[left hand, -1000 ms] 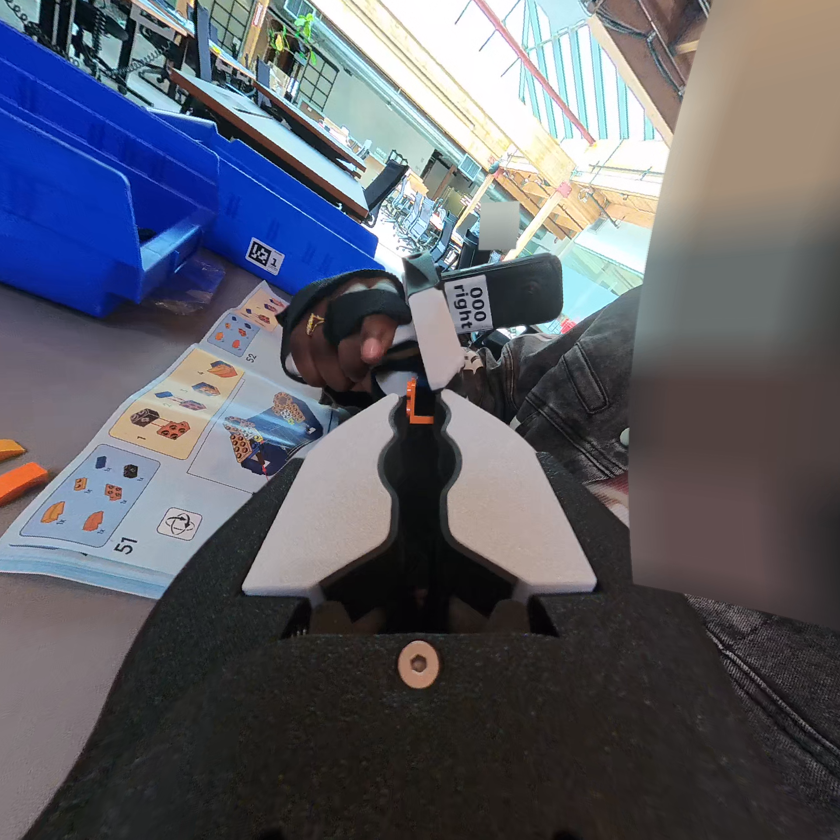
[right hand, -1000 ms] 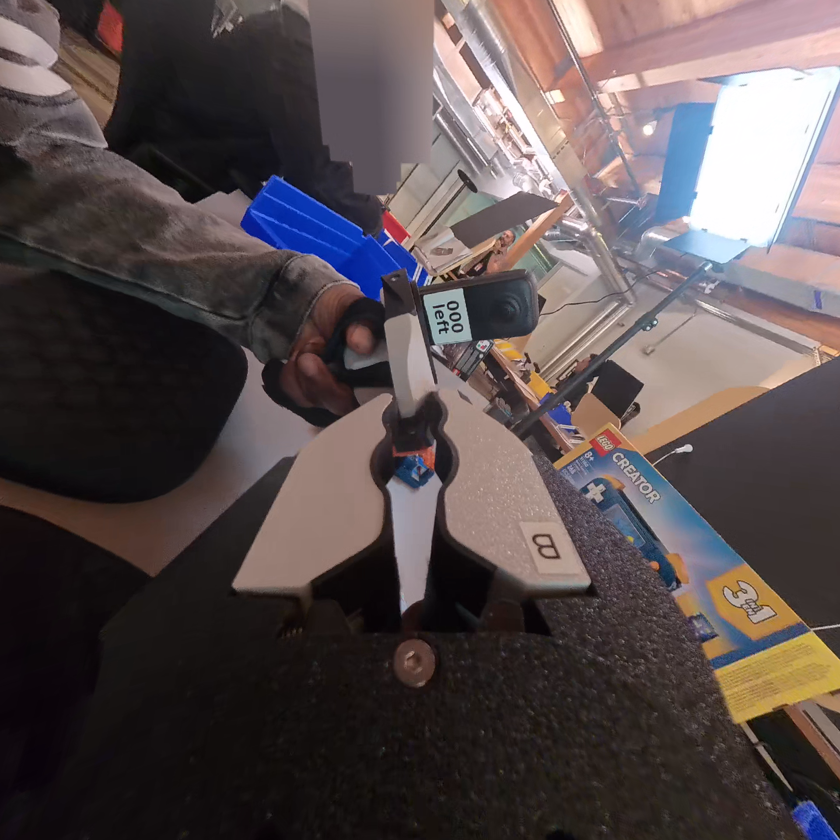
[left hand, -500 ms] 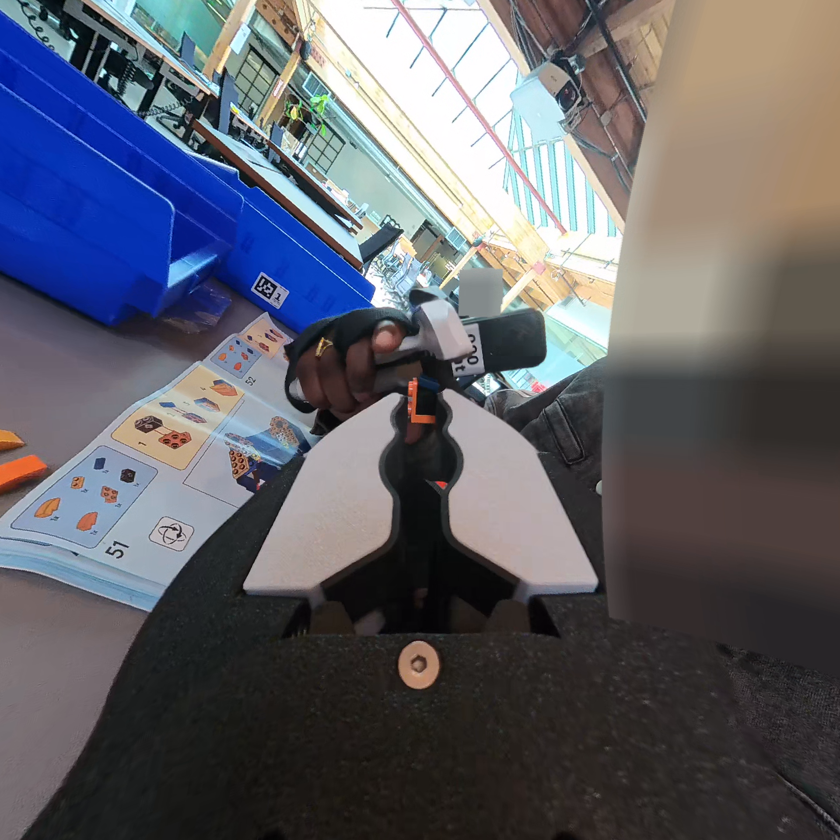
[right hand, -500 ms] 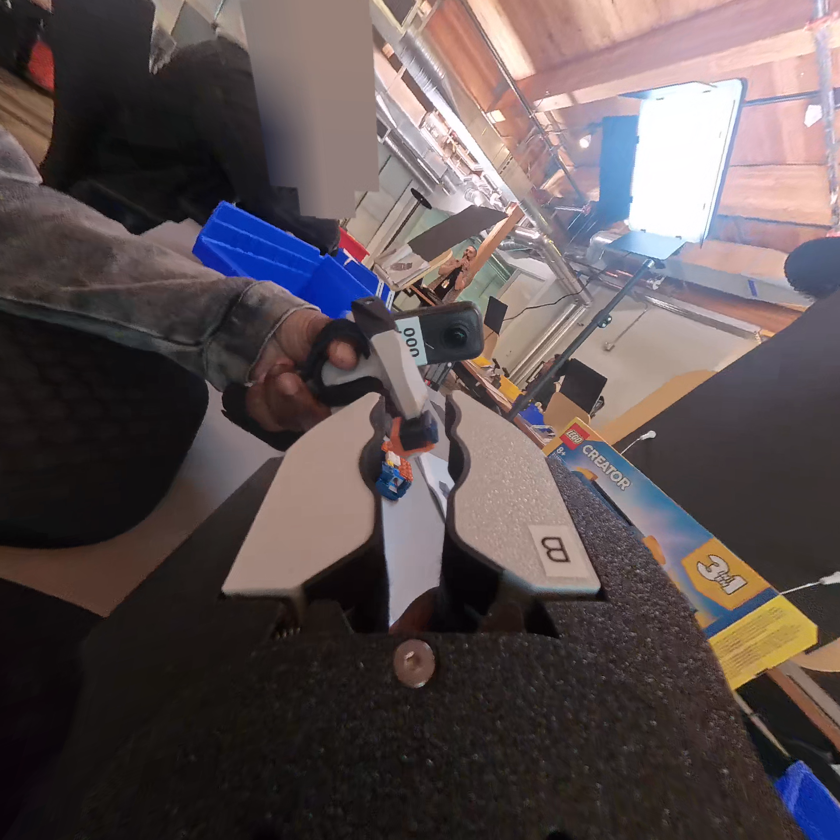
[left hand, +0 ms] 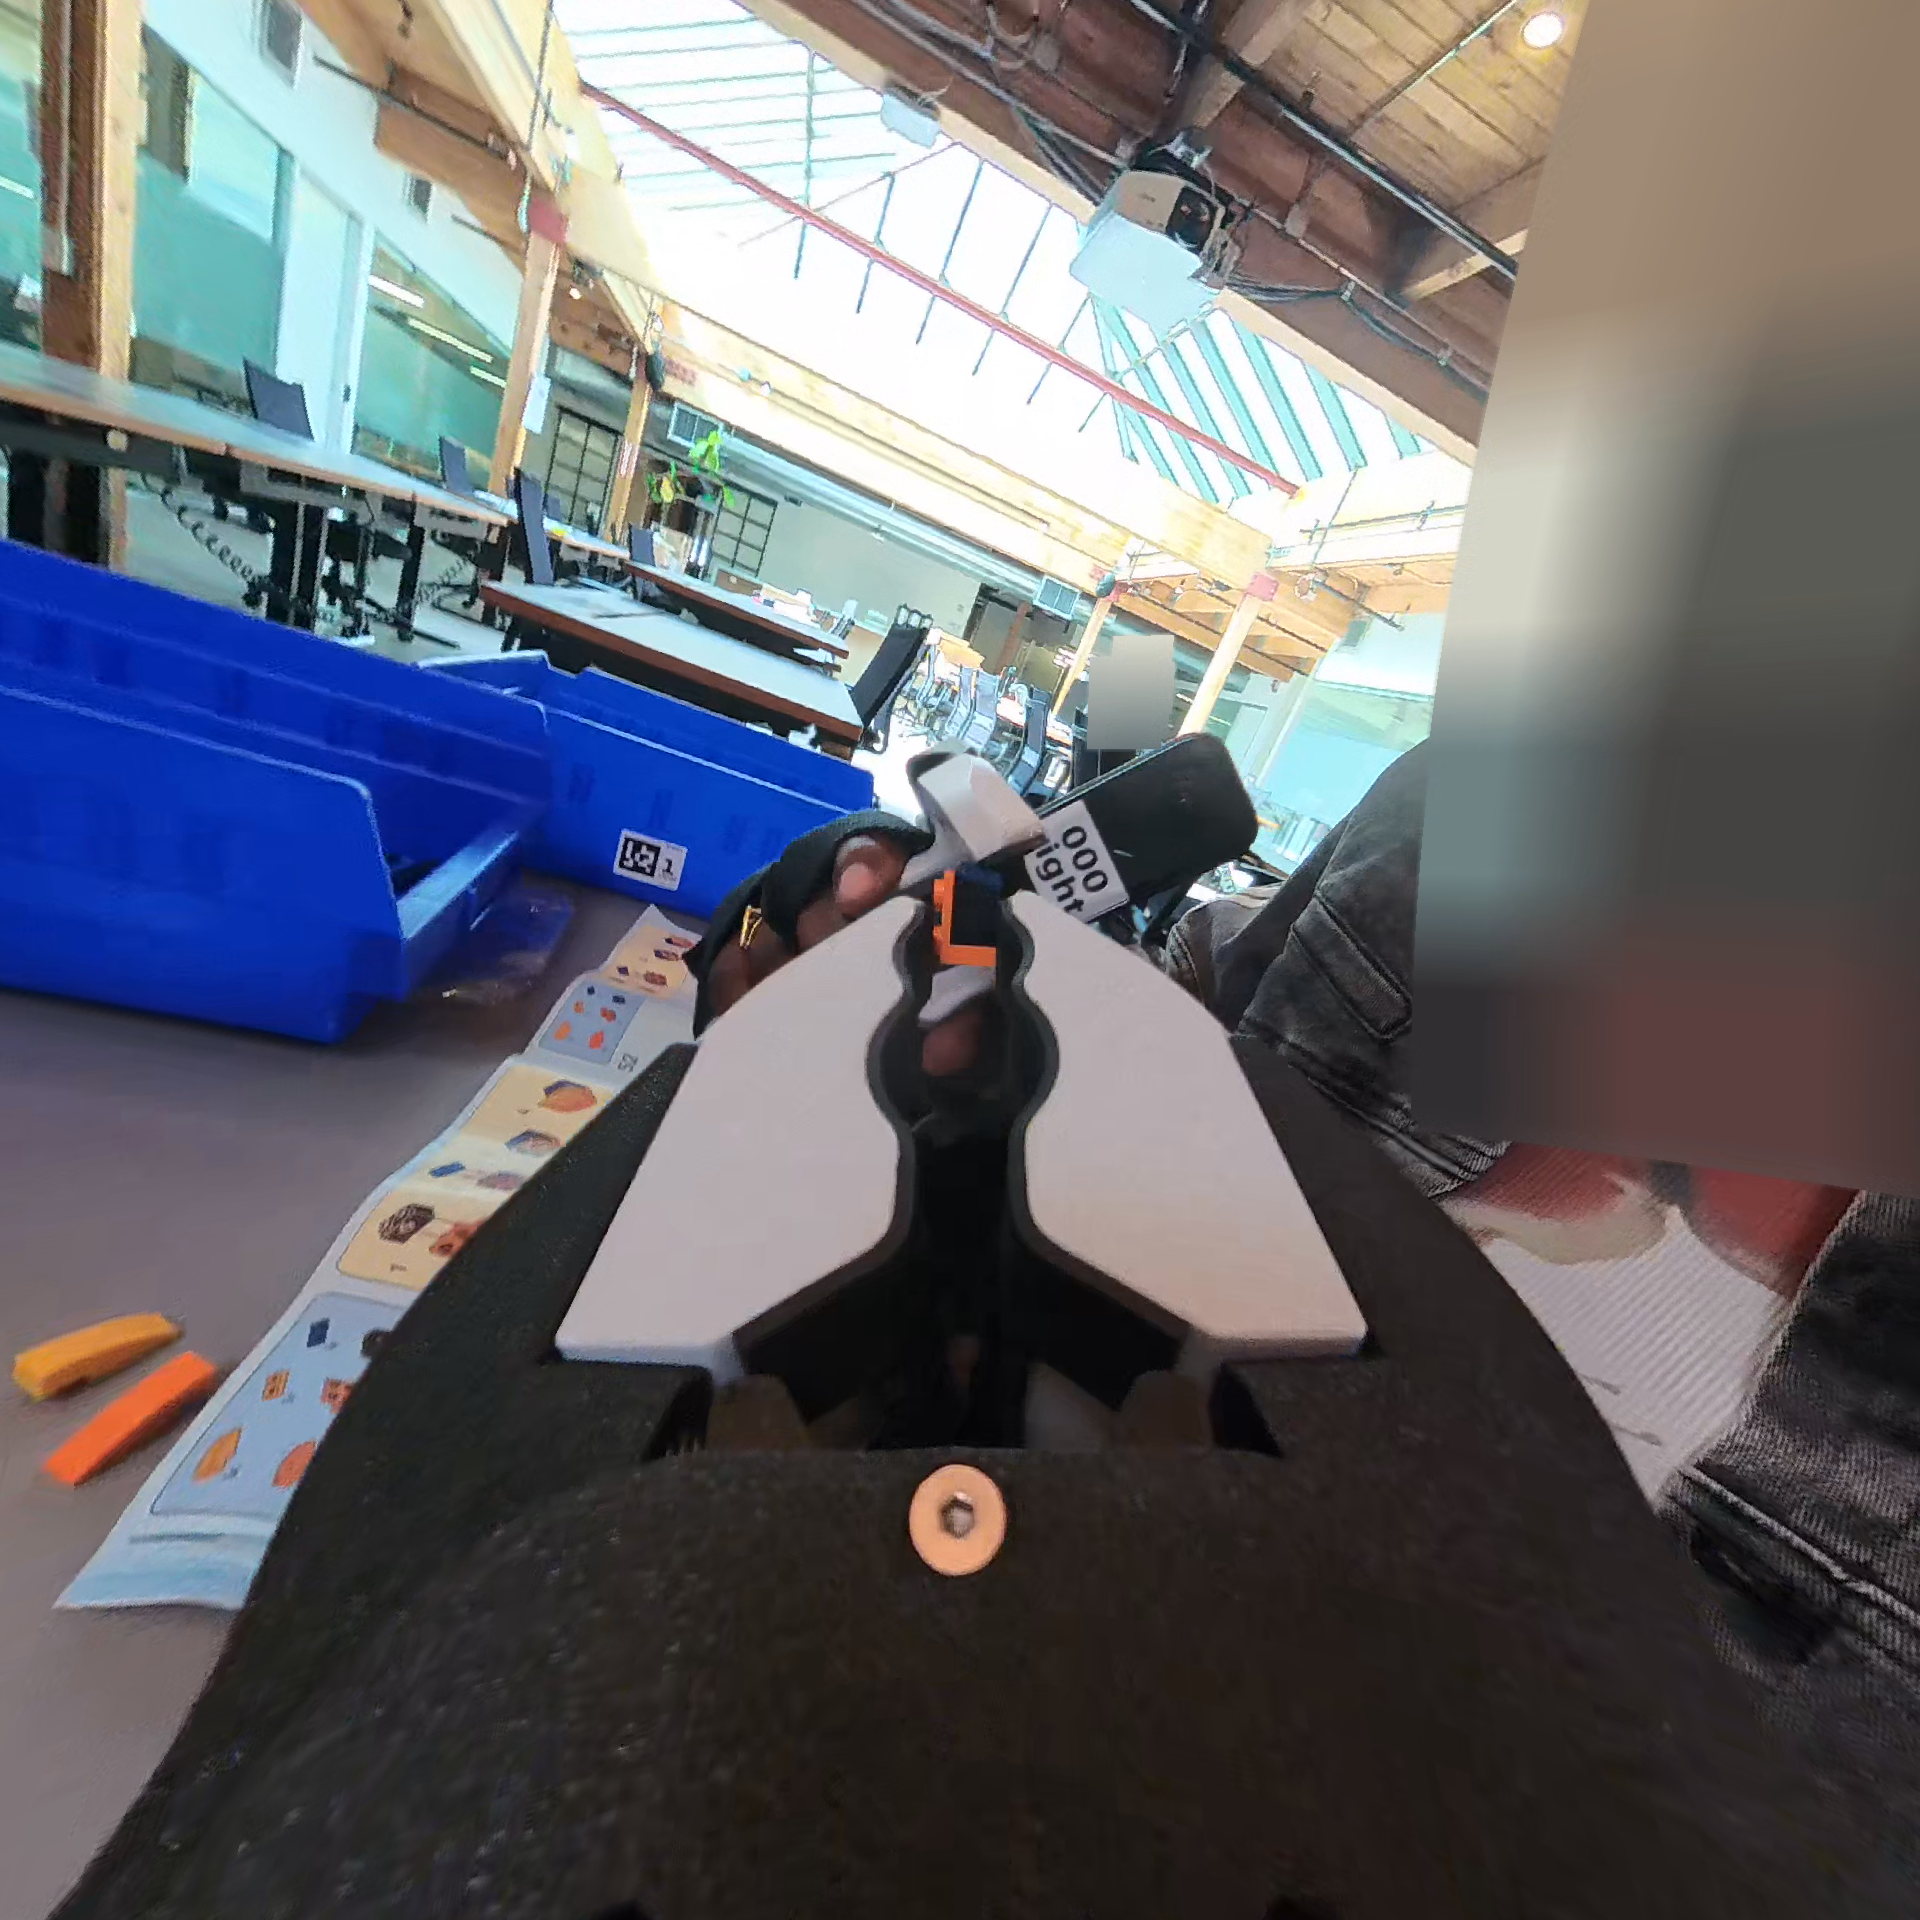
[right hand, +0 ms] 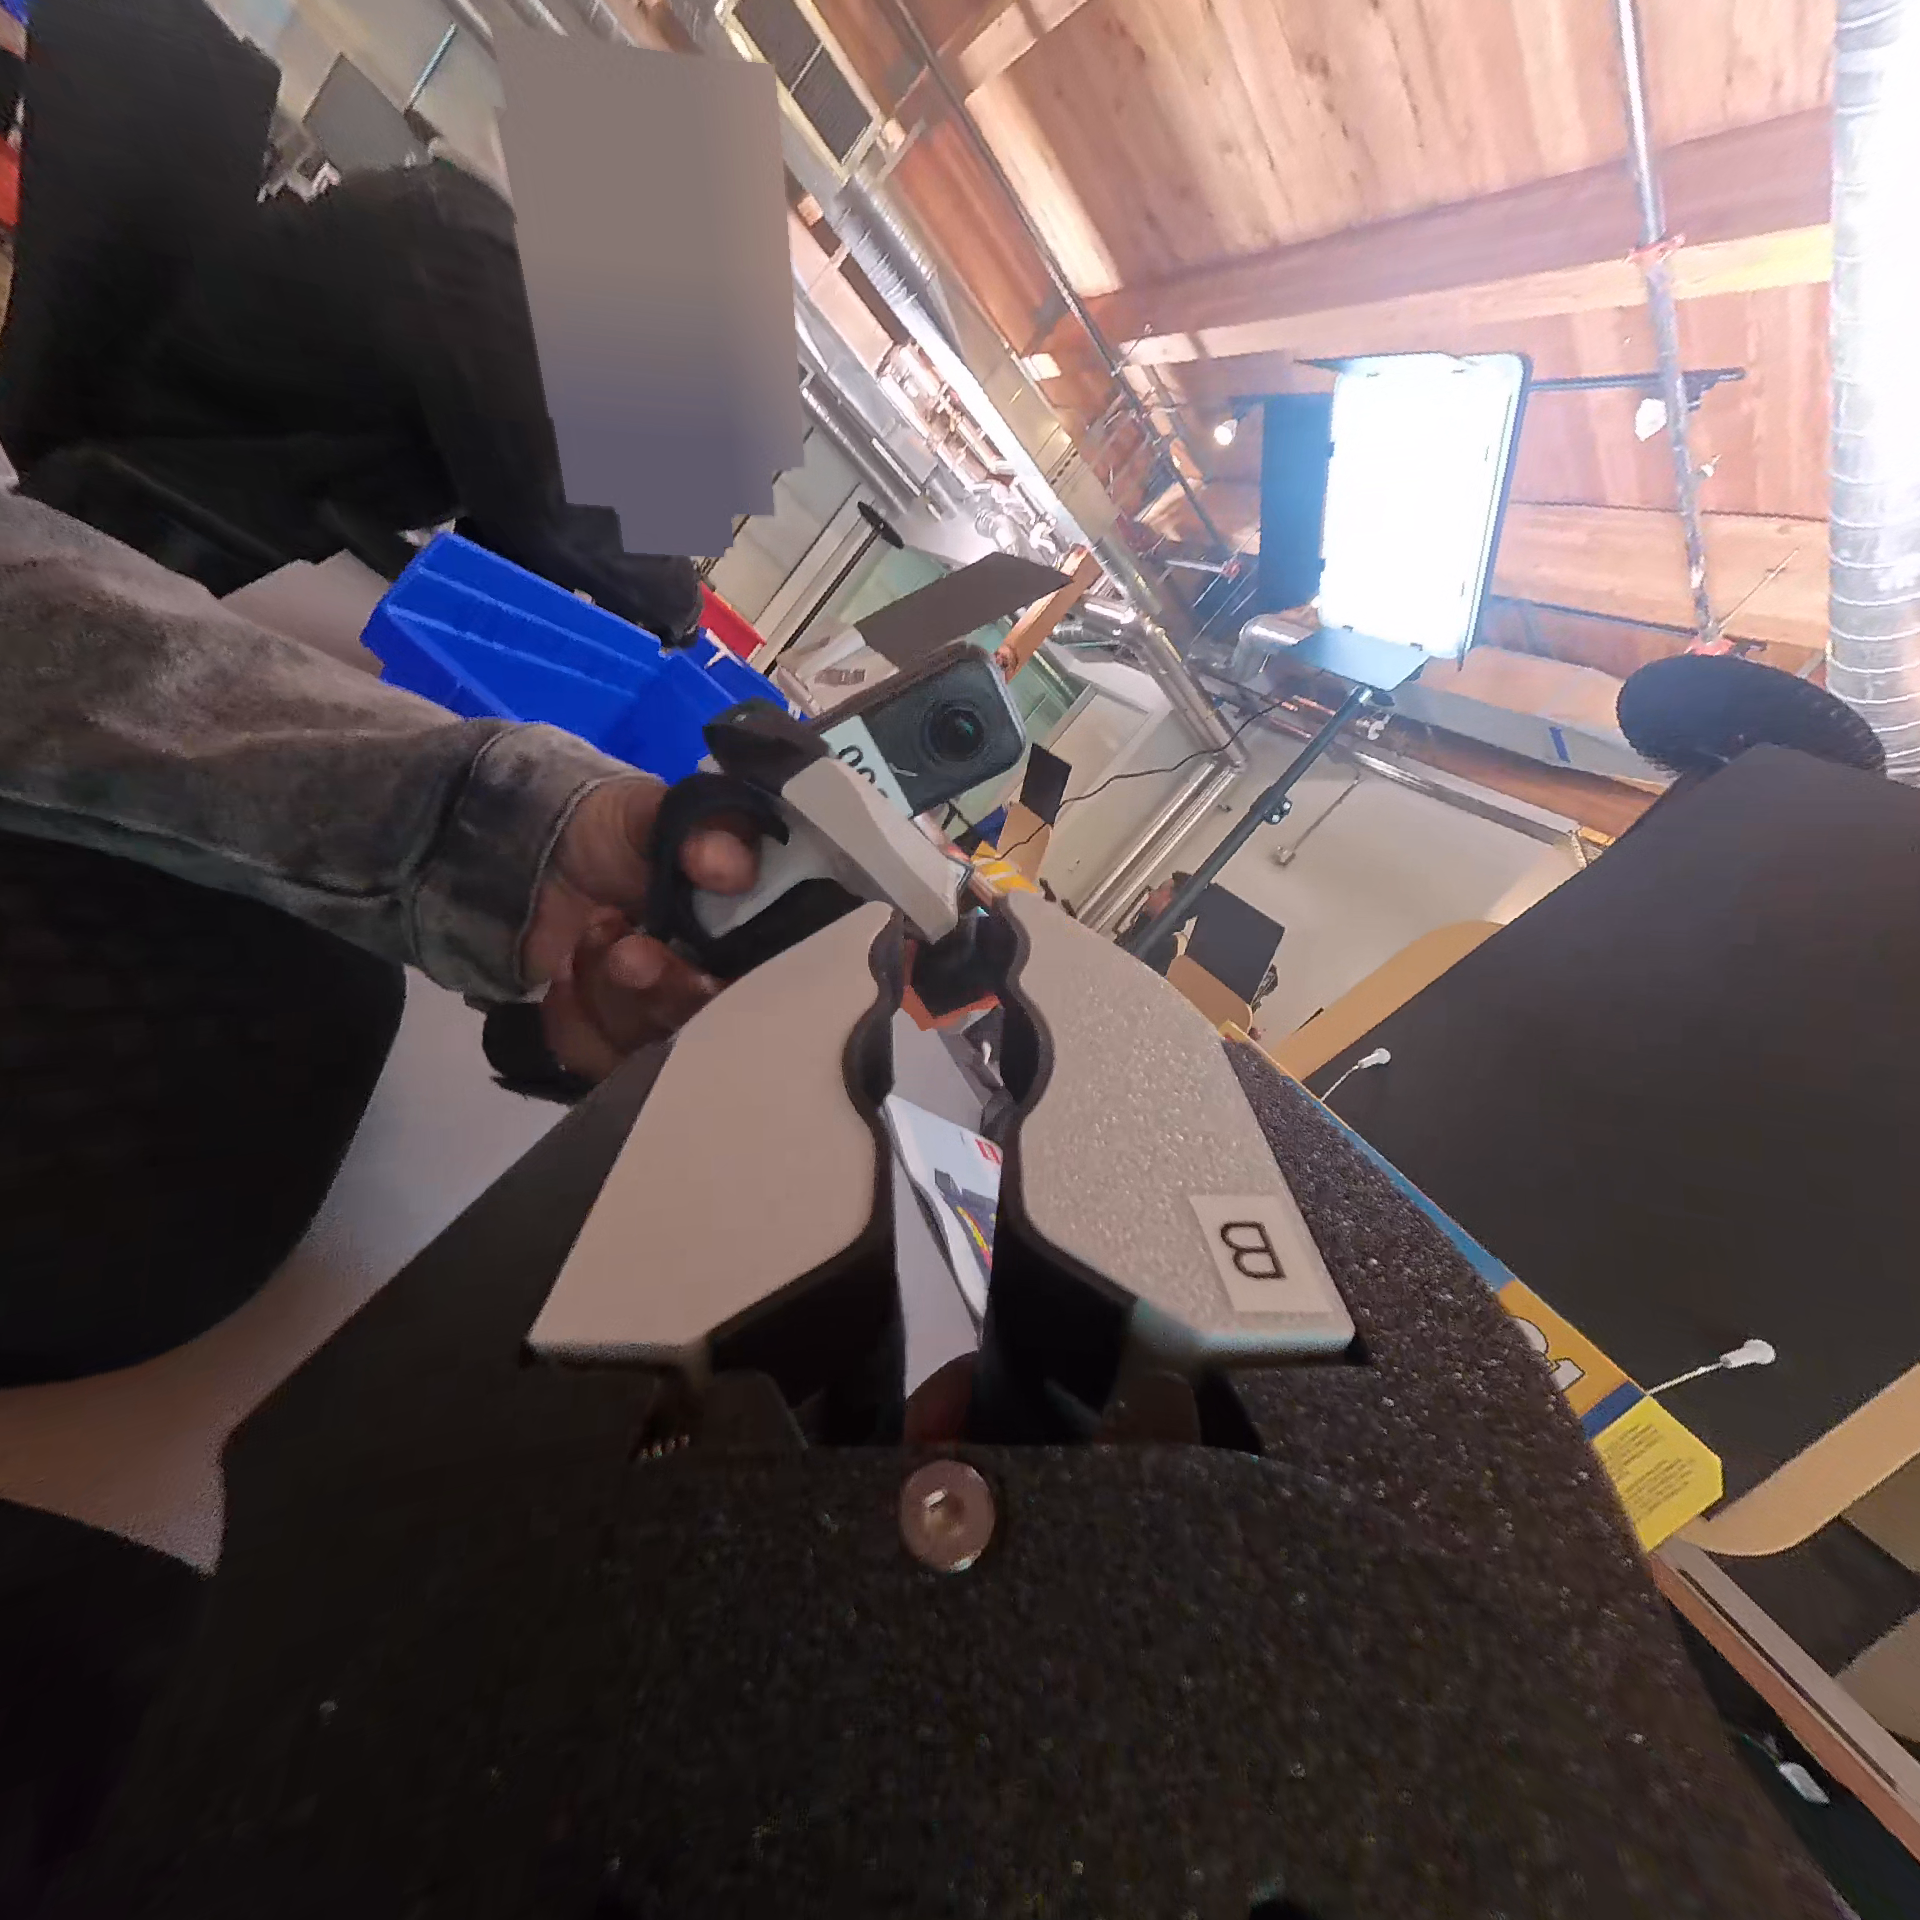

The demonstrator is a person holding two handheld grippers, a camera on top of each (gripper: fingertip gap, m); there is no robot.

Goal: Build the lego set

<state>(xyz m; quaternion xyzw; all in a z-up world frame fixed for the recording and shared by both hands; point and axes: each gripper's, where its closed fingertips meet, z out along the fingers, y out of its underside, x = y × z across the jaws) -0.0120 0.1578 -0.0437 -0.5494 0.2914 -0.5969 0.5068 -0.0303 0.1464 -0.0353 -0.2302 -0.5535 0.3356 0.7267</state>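
Note:
My left gripper [left hand: 961, 920] is shut on a small orange, black and blue brick assembly [left hand: 964, 930], held up above the table. The right gripper's fingers [left hand: 971, 821] reach in from the far side and clamp the same assembly from above and below. In the right wrist view my right gripper [right hand: 948, 940] is shut on the orange and black assembly [right hand: 951, 992]. The left gripper's finger [right hand: 873, 852] comes in over it from the upper left. The two grippers meet tip to tip.
Blue bins [left hand: 208, 831] stand at the back left of the grey table [left hand: 156, 1143]. An open instruction booklet [left hand: 499, 1143] and two loose orange pieces [left hand: 104, 1392] lie at the left. A boxed set [right hand: 1621, 1423] lies at the right.
My right gripper widened its jaws half a second ago and has closed again on the assembly at a new angle. The left gripper kept its hold. Both views have tilted upward.

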